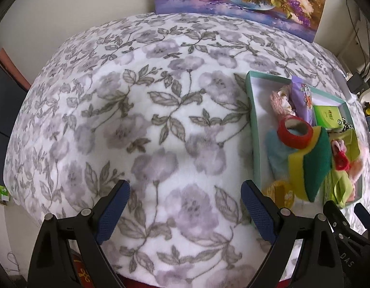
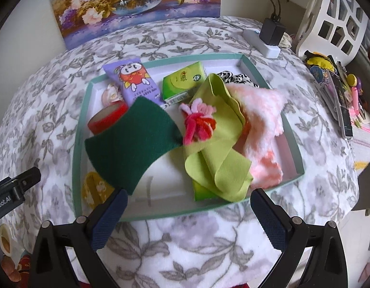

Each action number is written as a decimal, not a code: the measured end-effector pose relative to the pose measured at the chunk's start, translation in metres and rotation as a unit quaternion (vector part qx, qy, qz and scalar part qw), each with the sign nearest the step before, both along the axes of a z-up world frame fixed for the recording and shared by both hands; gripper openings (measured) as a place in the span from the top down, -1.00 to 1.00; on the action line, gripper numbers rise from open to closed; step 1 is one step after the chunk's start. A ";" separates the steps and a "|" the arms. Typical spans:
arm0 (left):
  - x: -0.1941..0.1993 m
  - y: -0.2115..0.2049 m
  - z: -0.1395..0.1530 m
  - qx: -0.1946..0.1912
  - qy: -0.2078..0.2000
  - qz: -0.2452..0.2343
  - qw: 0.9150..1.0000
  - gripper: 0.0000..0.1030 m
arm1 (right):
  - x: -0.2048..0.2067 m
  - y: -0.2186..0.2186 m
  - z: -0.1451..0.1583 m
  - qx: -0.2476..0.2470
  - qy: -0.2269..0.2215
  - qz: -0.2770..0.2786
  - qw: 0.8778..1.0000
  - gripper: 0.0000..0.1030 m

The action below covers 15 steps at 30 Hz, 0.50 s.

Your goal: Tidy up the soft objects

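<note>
Meanwhile, your left tongs hang spread and empty over the floral blanket, the teal tray to their right. Your right tongs, also spread, face that tray, where the green scouring pad, lime cloth and pink fluffy cloth lie.

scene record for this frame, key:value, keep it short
surface: floral purple-grey fleece blanket
container: shallow mint-green cardboard tray
in tray: dark green scouring pad, lime green cloth, fluffy pink-white fabric, red tape roll, purple cartoon pouch, green tissue pack
left tool: open, holding nothing
right tool: open, holding nothing
</note>
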<state>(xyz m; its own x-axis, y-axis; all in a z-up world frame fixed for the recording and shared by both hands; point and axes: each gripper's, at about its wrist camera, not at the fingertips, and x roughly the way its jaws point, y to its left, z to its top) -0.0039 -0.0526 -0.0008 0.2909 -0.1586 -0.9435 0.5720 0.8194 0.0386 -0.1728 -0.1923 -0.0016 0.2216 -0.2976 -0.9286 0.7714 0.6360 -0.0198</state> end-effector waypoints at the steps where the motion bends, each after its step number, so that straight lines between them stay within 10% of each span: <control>1: -0.002 0.003 0.001 -0.001 0.000 0.001 1.000 -0.82 | -0.001 0.002 0.000 -0.001 0.001 0.001 1.000 -1.00; 15: -0.033 0.032 0.010 0.025 -0.041 -0.018 0.999 -0.82 | -0.015 0.033 0.002 -0.009 0.024 0.014 1.000 -1.00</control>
<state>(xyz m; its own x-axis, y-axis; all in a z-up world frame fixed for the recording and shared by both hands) -0.0365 -0.0207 0.0093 0.3625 -0.1228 -0.9239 0.5939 0.7944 0.1274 -0.1880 -0.1594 0.0006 0.1849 -0.3081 -0.9332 0.7506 0.6572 -0.0682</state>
